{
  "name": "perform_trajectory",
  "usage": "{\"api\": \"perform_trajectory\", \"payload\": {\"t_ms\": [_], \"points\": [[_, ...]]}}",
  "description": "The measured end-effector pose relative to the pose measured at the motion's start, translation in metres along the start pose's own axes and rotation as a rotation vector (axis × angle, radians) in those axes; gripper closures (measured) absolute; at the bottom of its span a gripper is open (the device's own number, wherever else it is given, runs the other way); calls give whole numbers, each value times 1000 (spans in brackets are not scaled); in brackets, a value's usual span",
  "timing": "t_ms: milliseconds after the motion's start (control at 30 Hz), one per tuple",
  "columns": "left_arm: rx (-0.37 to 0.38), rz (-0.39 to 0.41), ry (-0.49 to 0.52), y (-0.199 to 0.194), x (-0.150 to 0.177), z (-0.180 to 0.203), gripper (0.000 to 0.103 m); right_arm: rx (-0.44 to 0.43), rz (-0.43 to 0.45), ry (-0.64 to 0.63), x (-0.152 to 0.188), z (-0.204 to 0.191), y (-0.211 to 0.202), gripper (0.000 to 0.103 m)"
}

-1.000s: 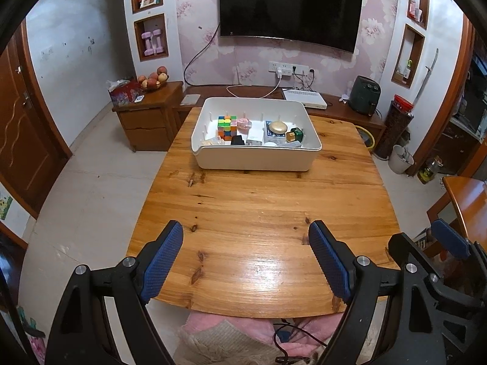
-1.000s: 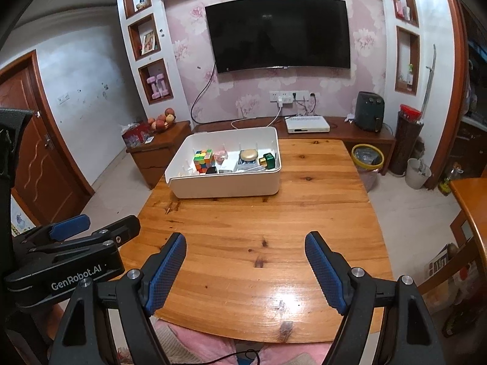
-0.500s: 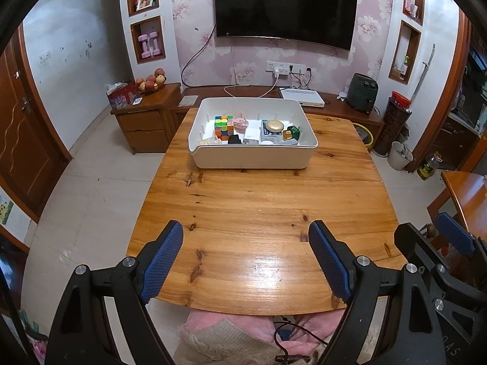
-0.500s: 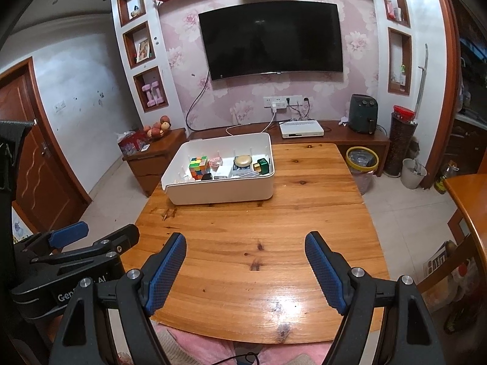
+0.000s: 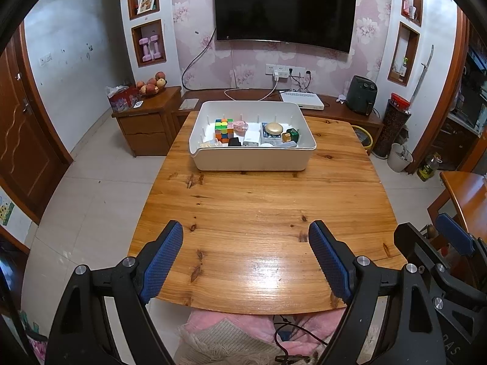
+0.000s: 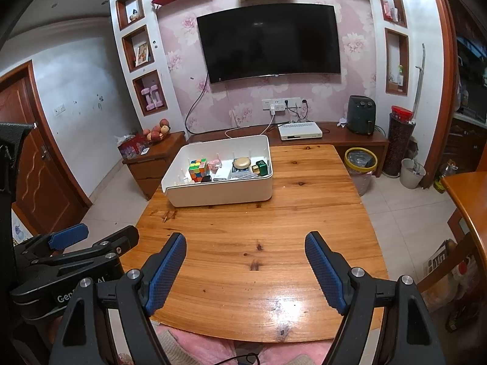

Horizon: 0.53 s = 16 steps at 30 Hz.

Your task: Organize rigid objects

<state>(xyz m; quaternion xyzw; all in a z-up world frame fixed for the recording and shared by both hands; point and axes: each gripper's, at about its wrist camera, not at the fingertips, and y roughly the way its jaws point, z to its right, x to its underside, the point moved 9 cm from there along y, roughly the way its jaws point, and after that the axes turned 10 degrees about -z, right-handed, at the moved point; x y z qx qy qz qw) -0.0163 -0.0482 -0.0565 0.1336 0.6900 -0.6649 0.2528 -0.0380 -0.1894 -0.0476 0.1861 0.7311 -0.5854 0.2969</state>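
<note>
A white bin (image 5: 252, 159) stands at the far end of the wooden table (image 5: 258, 213); it also shows in the right wrist view (image 6: 222, 193). Inside lie a colourful puzzle cube (image 5: 223, 129), a pink item (image 5: 240, 125), a round gold tin (image 5: 273, 128), a green and gold box (image 5: 290, 135) and other small things. My left gripper (image 5: 246, 258) is open and empty over the table's near edge. My right gripper (image 6: 245, 269) is open and empty too, beside the left one.
A low wooden cabinet (image 5: 146, 118) with fruit stands left of the table. A TV bench with a white set-top box (image 5: 303, 100) runs behind it. A yellow-rimmed waste bin (image 6: 360, 164) sits at the right. Another wooden table (image 6: 468, 200) is at the far right.
Both grippers have drawn back and up from the bin, which looks smaller and farther away. Both stay open and empty.
</note>
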Motion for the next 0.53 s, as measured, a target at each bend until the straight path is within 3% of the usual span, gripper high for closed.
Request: {"api": "perform_trajectory", "payload": {"t_ms": [533], "points": [[4, 5, -1, -7, -1, 1, 16, 2, 0, 0, 0, 1, -2, 22]]}}
